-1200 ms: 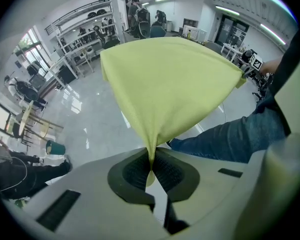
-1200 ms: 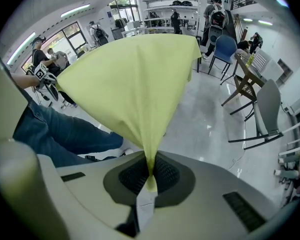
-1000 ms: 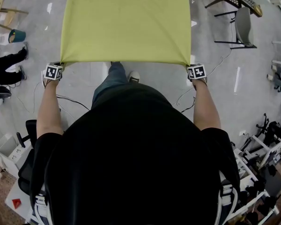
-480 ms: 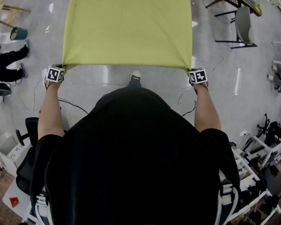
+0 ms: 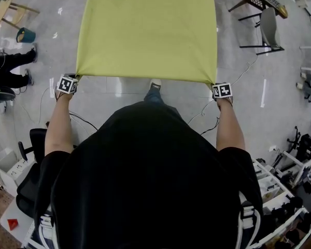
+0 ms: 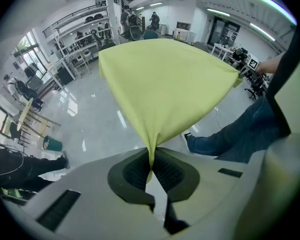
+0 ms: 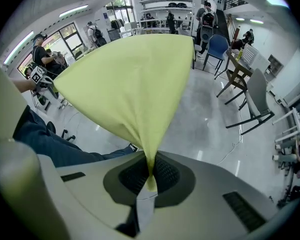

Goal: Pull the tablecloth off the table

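Observation:
A yellow-green tablecloth (image 5: 147, 30) is stretched taut between both grippers, running away from me over the floor; the table under it is hidden. My left gripper (image 5: 72, 78) is shut on the cloth's near left corner, which bunches into the black pads (image 6: 135, 171) in the left gripper view, below the spread tablecloth (image 6: 162, 79). My right gripper (image 5: 216, 85) is shut on the near right corner; in the right gripper view the tablecloth (image 7: 132, 84) narrows to a pinch between the pads (image 7: 165, 174). My shoe (image 5: 155, 83) shows under the cloth's near edge.
Glossy grey floor all round. Chairs (image 5: 267, 22) stand at the upper right, a person's legs (image 5: 10, 66) and a teal bin (image 5: 25, 35) at the left, cables (image 5: 207, 110) on the floor, shelving (image 5: 287, 165) at the lower right.
Both grippers have moved toward me with the cloth's near corners, and the cloth's near edge has come along. The grips are unchanged.

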Demonstrator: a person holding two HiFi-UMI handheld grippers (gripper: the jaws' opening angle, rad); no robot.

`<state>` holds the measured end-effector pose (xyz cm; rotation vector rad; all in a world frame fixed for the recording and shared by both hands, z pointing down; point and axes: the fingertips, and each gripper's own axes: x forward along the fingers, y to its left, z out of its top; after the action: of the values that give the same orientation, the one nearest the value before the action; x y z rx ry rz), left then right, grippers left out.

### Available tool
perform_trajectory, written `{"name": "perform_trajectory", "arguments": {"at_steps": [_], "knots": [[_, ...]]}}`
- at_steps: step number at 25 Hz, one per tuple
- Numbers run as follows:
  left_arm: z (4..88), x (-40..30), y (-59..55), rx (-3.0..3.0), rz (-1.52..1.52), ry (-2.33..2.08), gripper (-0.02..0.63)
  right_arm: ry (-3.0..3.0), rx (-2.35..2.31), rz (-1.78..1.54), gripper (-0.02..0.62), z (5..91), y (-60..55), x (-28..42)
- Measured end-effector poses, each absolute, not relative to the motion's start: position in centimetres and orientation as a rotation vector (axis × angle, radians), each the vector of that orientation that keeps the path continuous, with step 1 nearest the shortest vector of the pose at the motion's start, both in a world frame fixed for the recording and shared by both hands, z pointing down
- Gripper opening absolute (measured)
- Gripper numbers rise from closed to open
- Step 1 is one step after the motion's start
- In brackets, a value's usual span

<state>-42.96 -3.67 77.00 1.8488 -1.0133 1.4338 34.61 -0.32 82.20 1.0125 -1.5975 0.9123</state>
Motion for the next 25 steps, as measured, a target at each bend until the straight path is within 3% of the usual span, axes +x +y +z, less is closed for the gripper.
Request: {"name": "perform_trajectory", "arguments": {"at_steps": [25], "knots": [[73.1, -47.0, 15.1, 1.986, 1.422, -0.957, 0.023, -1.596, 1.198, 0.855, 0.018, 75.9, 19.8, 30.3]]}}
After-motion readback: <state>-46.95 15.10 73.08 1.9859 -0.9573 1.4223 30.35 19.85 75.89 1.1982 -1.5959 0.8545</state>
